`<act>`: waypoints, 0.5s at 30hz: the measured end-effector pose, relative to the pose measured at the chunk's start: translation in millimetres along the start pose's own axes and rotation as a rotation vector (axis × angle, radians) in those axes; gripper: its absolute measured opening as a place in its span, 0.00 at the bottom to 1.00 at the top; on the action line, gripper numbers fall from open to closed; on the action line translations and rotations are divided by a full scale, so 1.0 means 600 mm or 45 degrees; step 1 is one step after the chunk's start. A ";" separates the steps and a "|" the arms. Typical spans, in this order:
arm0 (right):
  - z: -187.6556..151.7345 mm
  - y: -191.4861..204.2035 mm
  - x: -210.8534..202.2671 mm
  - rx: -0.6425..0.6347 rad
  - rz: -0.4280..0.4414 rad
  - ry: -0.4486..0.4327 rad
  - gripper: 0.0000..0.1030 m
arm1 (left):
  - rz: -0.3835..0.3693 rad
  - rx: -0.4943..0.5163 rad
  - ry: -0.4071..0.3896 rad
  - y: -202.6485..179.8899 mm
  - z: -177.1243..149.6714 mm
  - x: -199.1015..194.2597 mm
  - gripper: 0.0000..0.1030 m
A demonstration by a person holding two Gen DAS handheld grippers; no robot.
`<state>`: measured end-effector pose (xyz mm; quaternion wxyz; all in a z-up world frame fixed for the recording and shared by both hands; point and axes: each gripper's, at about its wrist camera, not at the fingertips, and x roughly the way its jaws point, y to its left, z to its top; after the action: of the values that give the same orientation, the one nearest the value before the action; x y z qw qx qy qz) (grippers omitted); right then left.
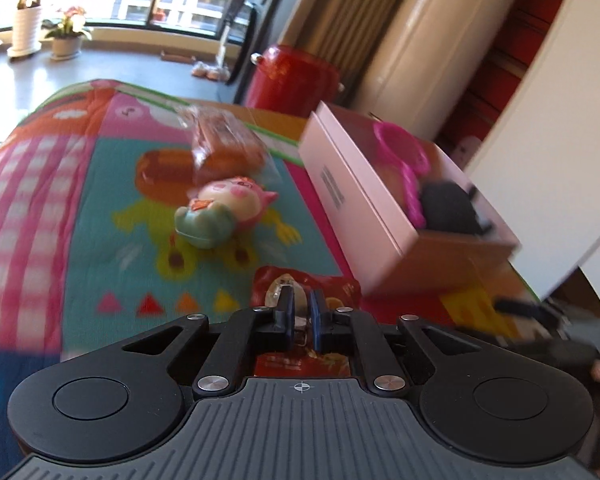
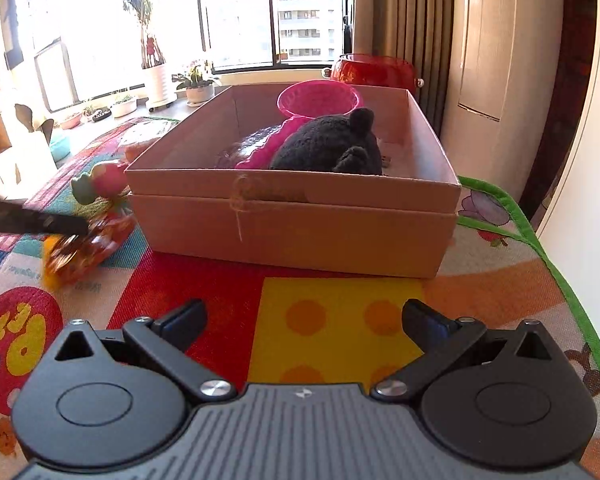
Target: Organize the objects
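The left claw (image 1: 300, 312) is pinched nearly closed on a red snack packet (image 1: 306, 286), gripping only a thin bit of its crinkly foil near one end. That is the weak spot: the film is slick and floppy, so as the packet is carried toward the cardboard box (image 2: 292, 216) it could slide out of the pads, or its hanging end could catch on the box's rim and fold outside rather than drop in. Both views are smeared around the packet, so a swing looks likely, which would make a slip more probable. The box is also partly filled already, with a black plush toy (image 2: 332, 144) and a pink plastic sieve (image 2: 318, 100) lying against each other, so the packet may land on top and sit proud of the wall.

The packet itself is glossy red with orange and yellow printing and a clear patch showing something pale inside; from the right wrist view it hangs just beside the box's left wall, above the colourful play mat (image 2: 332, 320).

The right claw (image 2: 304, 320) is spread wide and holds nothing, hovering over the mat in front of the box.

Still out on the mat are a pig figurine (image 1: 220, 212) lying on its side and, just behind it, a wrapped bread loaf (image 1: 224, 144).
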<state>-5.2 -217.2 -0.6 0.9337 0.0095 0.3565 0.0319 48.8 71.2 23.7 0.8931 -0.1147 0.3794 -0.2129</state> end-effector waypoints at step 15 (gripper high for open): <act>0.001 -0.002 0.003 0.006 -0.001 0.028 1.00 | -0.243 -0.019 0.039 -0.078 -0.053 0.007 0.14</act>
<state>-3.0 -218.1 -1.3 0.9297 0.0111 0.3668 0.0307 14.6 26.4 16.6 0.8618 -0.1538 0.3821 -0.2961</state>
